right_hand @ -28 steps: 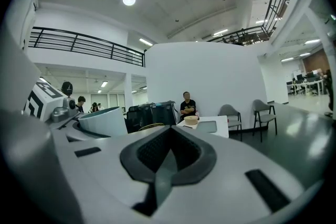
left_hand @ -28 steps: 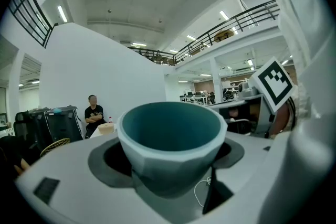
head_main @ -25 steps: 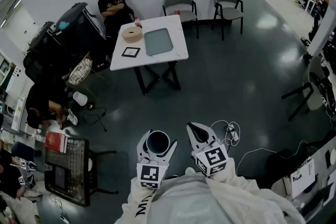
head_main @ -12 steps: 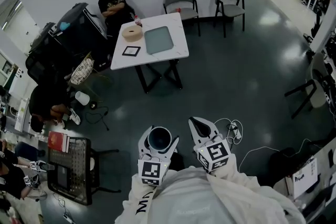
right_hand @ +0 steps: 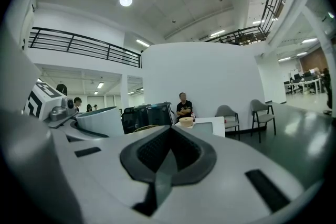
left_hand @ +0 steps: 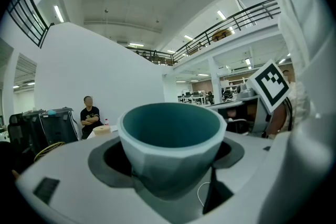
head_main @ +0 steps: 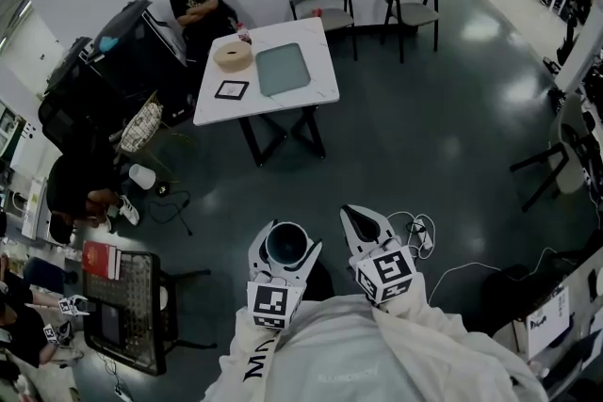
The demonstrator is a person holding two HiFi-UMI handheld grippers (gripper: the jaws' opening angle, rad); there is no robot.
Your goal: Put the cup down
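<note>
Cup: the cup [left_hand: 170, 134] sits upright between the jaws of the left tool [head_main: 285, 242], which is clamped on its sides. It is held in the air close to the person's chest, above the dark floor [head_main: 424, 155].
Right tool: the right tool [right_hand: 168, 152] has its jaws pressed together, with nothing in them.
Surface: the white surface [head_main: 320, 89] stands across the room, well apart from the cup.
Progress: nothing is set down yet. By my reckoning the carry, the lowering and the release are all left to do.
</note>
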